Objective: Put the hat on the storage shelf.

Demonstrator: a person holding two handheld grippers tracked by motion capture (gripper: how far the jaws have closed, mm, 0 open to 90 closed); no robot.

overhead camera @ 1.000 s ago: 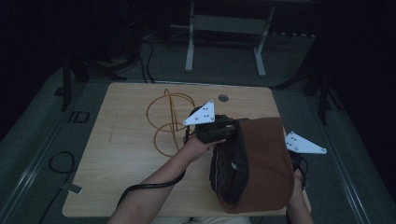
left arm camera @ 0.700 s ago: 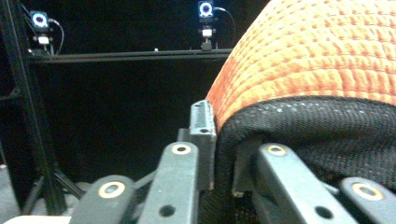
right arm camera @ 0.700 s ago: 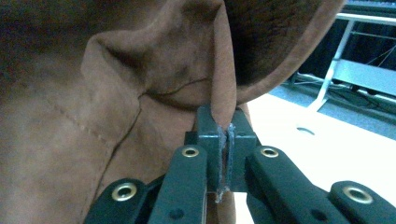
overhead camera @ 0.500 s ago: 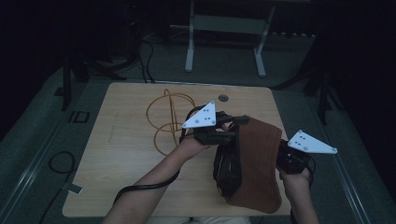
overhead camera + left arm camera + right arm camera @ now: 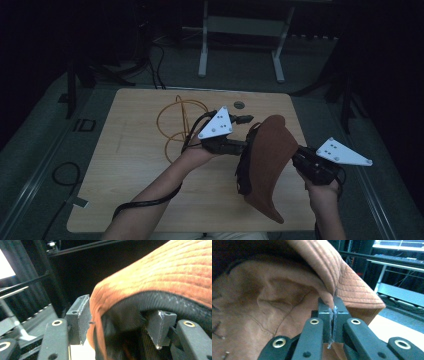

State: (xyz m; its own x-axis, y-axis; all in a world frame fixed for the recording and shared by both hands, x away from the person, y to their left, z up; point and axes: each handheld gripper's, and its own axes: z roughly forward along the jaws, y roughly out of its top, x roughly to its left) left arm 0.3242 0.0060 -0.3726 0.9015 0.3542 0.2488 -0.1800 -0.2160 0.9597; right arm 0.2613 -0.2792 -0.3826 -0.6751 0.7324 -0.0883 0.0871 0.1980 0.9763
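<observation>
Right gripper view: we are seeing the right gripper [image 5: 333, 315] clamping its jaws together on the brown hat's [image 5: 274, 315] brim edge. In the left gripper view, the left gripper [image 5: 120, 326] has just been opening its jaws; they are standing apart with the hat's rim between them. In the high view, the hat [image 5: 270, 155] is hanging above the table [image 5: 130, 150], whose left half is lying bare beside an orange cable [image 5: 175, 117].

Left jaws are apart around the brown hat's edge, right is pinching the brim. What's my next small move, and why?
Probably close the left gripper on the hat before lifting further. Its jaws have just been opening and stand apart, the hat's edge loose between them, pads not pressing. The right gripper alone pinches the brim, so the hat hangs from one side above the table.
</observation>
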